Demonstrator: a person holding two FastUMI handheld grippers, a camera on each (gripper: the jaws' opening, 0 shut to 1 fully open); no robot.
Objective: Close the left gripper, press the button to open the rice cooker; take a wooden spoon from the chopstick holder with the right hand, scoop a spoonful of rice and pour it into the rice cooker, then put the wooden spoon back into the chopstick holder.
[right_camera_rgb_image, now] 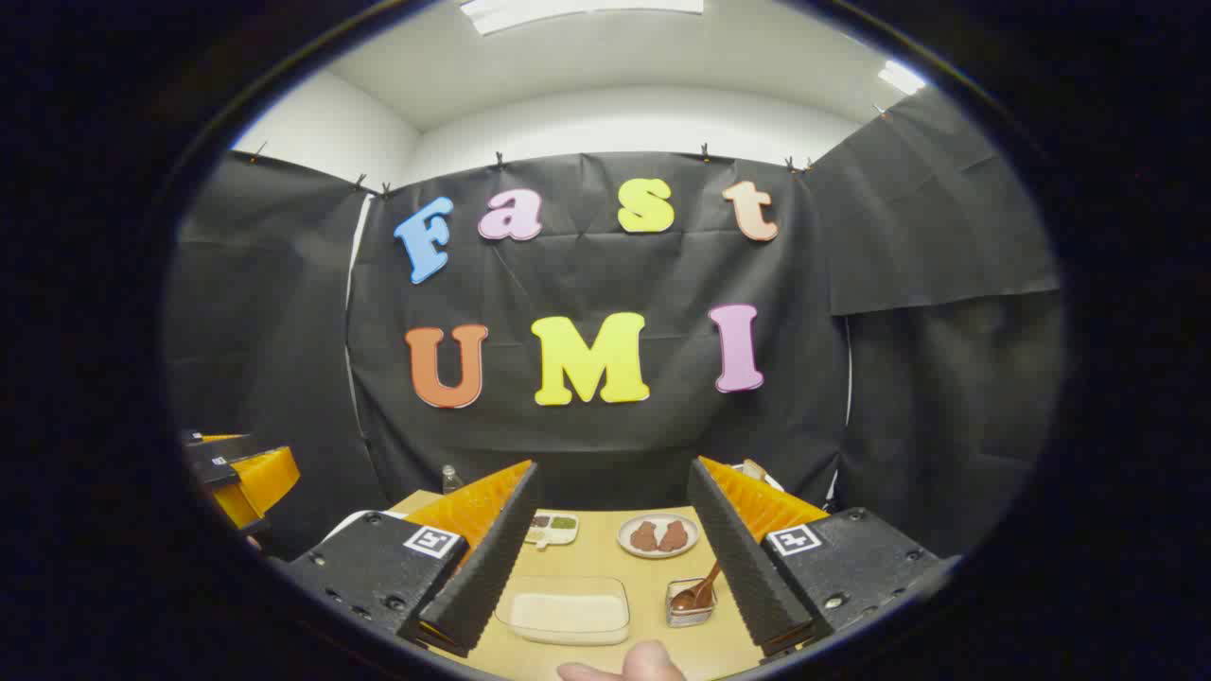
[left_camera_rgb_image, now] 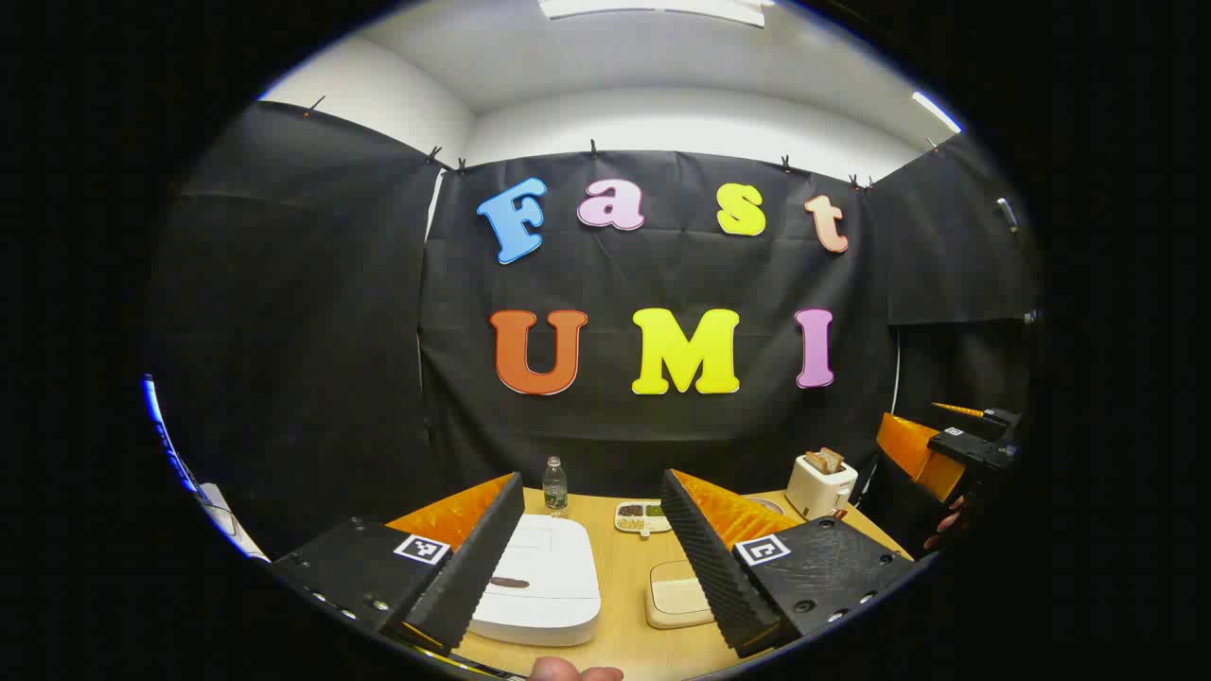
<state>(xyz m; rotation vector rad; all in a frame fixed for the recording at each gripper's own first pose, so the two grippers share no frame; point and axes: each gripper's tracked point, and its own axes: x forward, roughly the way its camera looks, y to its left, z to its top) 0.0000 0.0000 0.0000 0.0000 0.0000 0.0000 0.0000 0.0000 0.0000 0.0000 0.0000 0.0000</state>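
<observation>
I hold both tools raised over a wooden table (left_camera_rgb_image: pixel 624 577), fingers level and pointing at the back wall.

Left gripper (left_camera_rgb_image: pixel 591 539): its two fingers stand wide apart, nothing between them. Through the gap I see one white rice cooker (left_camera_rgb_image: pixel 539 577), lid down, with a dark oval mark near its front edge. Just right of it lies one shallow tray of rice (left_camera_rgb_image: pixel 676 596), partly behind the right finger. Behind these I count one clear bottle (left_camera_rgb_image: pixel 555 485), upright, and one small divided dish (left_camera_rgb_image: pixel 641 516) with darker and green fillings. Farther right stands one white toaster (left_camera_rgb_image: pixel 819 484) with bread in its slots. At the far right edge the other tool shows, orange and black, with part of a hand beneath it.

Right gripper (right_camera_rgb_image: pixel 613 539): two fingers also spread wide, gripping nothing. Between them lies the rice tray (right_camera_rgb_image: pixel 566 610) — clear, one only — and to its right one small chopstick holder (right_camera_rgb_image: pixel 689 605) with a single wooden spoon (right_camera_rgb_image: pixel 698 591) leaning in it, handle tilted up to the right. Behind are one round plate (right_camera_rgb_image: pixel 658 535) carrying two brown pieces, and the divided dish (right_camera_rgb_image: pixel 552 528). The bottle top (right_camera_rgb_image: pixel 450 476) peeks over the left finger. The left tool appears at the left margin.

A fingertip intrudes at the bottom of each view — one apiece.
</observation>
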